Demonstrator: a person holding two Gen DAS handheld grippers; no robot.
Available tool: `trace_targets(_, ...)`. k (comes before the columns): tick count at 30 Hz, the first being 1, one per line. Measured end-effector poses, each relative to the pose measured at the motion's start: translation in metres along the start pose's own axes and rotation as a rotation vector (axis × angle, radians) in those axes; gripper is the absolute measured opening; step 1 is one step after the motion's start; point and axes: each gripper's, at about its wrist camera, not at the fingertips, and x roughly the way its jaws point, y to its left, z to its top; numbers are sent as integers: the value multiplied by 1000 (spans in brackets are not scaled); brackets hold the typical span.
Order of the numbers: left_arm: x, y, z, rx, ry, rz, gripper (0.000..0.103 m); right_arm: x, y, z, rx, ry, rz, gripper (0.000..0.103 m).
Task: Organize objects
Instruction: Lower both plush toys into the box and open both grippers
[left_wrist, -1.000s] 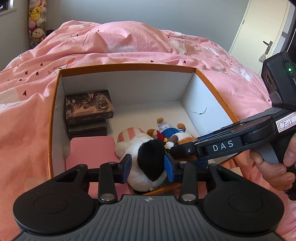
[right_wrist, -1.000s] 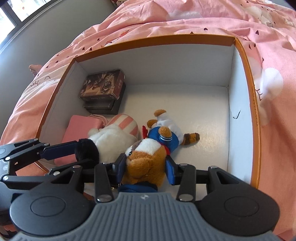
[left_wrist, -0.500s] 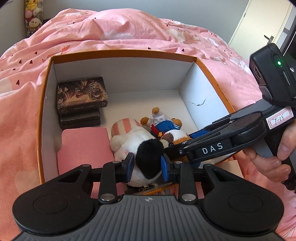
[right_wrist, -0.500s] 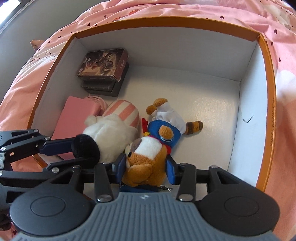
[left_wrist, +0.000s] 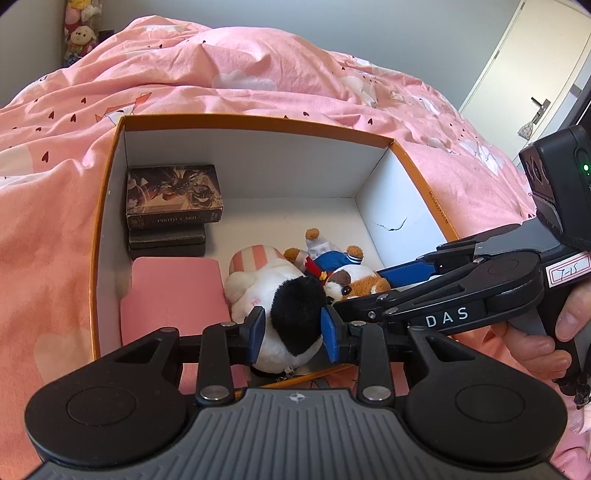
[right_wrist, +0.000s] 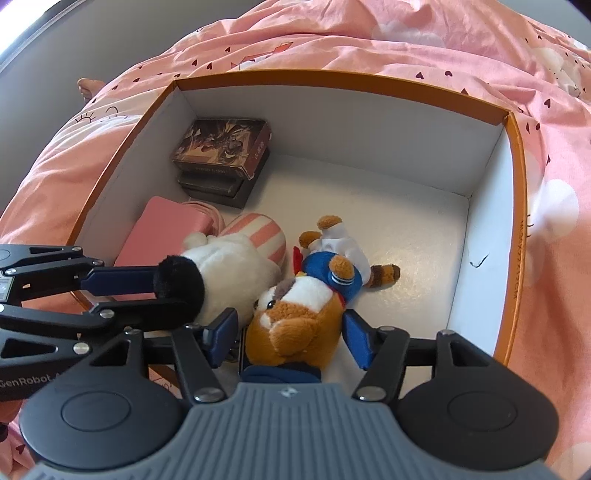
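Note:
An orange-rimmed white box (left_wrist: 255, 123) (right_wrist: 511, 155) lies on a pink duvet. My left gripper (left_wrist: 293, 334) is shut on the black end of a white plush toy (left_wrist: 266, 291) (right_wrist: 229, 266) lying in the box. My right gripper (right_wrist: 291, 338) has opened around the head of a brown plush in a blue sailor suit (right_wrist: 314, 291) (left_wrist: 347, 273), which rests on the box floor; the jaws stand apart from it. The right gripper also shows in the left wrist view (left_wrist: 388, 284), and the left gripper in the right wrist view (right_wrist: 162, 284).
Stacked dark card boxes (left_wrist: 171, 199) (right_wrist: 225, 155) sit in the box's far left corner. A pink flat pouch (left_wrist: 173, 295) (right_wrist: 166, 229) lies in front of them. The right half of the box floor (right_wrist: 413, 240) is bare. Pink duvet (left_wrist: 258, 74) surrounds the box.
My right gripper's jaws have spread and let go of the brown plush, which now lies in the box. Both grippers lowered the toys toward the box floor.

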Motion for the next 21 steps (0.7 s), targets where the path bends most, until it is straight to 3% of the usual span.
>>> trace_targets(7,-8,-3,3,1,-26,-18,37,-13,-1,-2,7,-28,-4,63)
trace_targets(9,-10,-4,3,2,-30,-15,37,-13,-1,-2,11,-23,-6,50)
trace_targets(15,-21,-9,0,3,-62,-9,37,-19,-6,-5,52,-45,-1,50)
trace_targets(21,-47,-28,-11,26,-98,-14,37,-51,6,-18,58,-127,15,50)
